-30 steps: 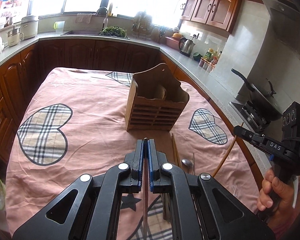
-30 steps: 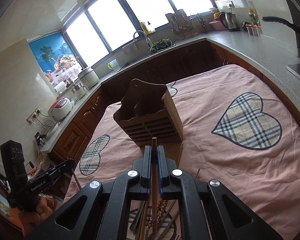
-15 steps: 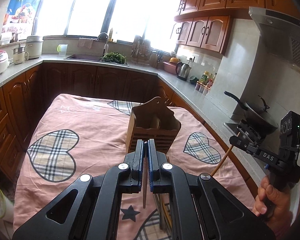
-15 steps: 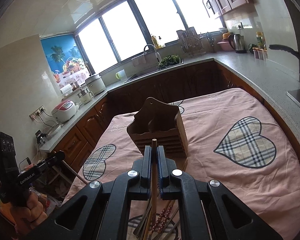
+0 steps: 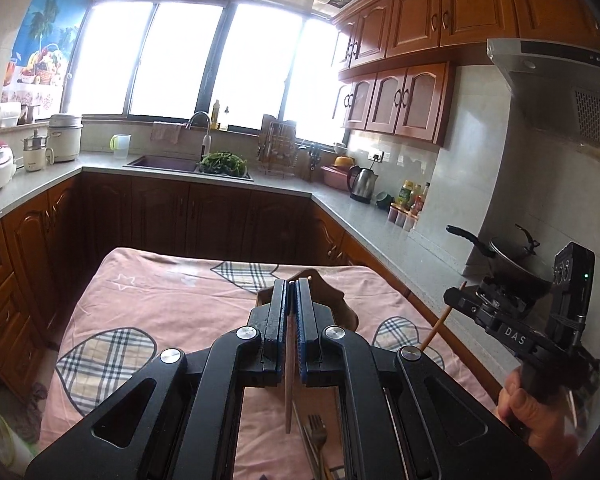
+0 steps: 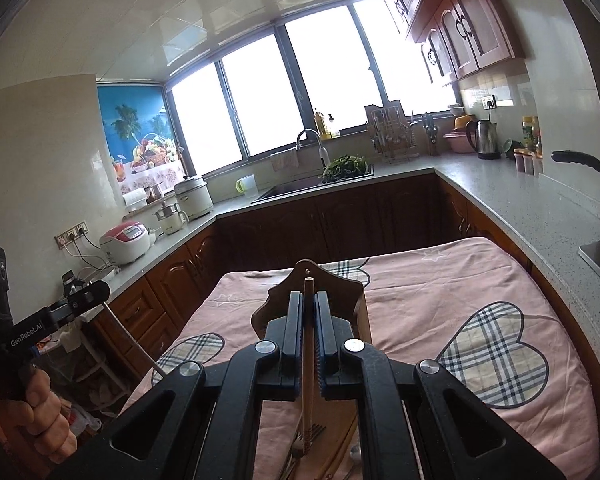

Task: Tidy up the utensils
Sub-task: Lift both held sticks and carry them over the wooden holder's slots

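My left gripper (image 5: 291, 286) is shut on a thin wooden chopstick (image 5: 289, 404) that hangs below the jaws. My right gripper (image 6: 309, 298) is shut on another wooden chopstick (image 6: 307, 364), its tip poking up past the fingers. The wooden utensil holder (image 6: 320, 284) stands on the table behind the fingers, mostly hidden; it also shows in the left wrist view (image 5: 336, 300). A fork (image 5: 318, 436) and other utensils lie on the cloth below. The right gripper with its chopstick shows at the right of the left wrist view (image 5: 466, 302).
The table wears a pink cloth with plaid hearts (image 6: 492, 344). Kitchen counters ring it, with a sink (image 5: 172, 162), kettle (image 5: 363, 184), rice cookers (image 6: 126, 240) and a pan on the stove (image 5: 512, 256).
Both grippers have risen and tilted up with their chopsticks, so the holder has dropped low in both views and the windows and cabinets fill the frames.
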Demonstrator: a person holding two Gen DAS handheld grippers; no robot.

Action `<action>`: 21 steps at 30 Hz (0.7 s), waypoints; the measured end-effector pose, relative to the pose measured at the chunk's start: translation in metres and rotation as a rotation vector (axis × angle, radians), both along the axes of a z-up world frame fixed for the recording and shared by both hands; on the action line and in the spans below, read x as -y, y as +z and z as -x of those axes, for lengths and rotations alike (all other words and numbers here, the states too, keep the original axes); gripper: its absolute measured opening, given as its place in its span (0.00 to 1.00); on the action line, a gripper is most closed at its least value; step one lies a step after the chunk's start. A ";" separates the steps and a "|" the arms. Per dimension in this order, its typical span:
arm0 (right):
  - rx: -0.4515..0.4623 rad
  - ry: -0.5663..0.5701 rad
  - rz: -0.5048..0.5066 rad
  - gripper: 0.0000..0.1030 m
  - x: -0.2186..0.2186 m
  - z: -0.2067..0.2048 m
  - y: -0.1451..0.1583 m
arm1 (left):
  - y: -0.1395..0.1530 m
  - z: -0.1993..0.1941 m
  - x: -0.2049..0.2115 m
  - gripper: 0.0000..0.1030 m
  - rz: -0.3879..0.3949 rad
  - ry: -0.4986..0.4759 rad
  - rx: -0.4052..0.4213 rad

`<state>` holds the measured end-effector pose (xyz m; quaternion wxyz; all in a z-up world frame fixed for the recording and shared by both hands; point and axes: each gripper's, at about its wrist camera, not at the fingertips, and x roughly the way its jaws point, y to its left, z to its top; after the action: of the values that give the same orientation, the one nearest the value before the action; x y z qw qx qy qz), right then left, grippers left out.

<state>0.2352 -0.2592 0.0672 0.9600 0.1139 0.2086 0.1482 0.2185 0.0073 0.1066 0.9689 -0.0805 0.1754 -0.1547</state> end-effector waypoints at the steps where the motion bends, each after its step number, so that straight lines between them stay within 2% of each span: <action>1: 0.009 -0.005 -0.006 0.05 0.002 -0.005 0.003 | 0.004 -0.004 0.001 0.03 0.000 0.001 0.010; 8: 0.104 -0.042 -0.034 0.05 0.009 -0.041 0.032 | 0.032 -0.037 0.010 0.03 -0.005 0.024 0.102; 13: 0.157 -0.061 -0.031 0.05 0.011 -0.074 0.045 | 0.039 -0.071 0.014 0.03 0.005 0.040 0.121; 17: 0.163 -0.077 -0.014 0.05 0.008 -0.101 0.042 | 0.032 -0.102 0.015 0.03 0.010 0.063 0.120; 21: 0.132 -0.079 0.011 0.05 0.004 -0.126 0.021 | 0.014 -0.131 0.013 0.03 0.043 0.090 0.102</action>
<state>0.3608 -0.2634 0.0885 0.9774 0.1070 0.1407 0.1161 0.3490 -0.0056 0.1206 0.9806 -0.1014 0.1186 -0.1187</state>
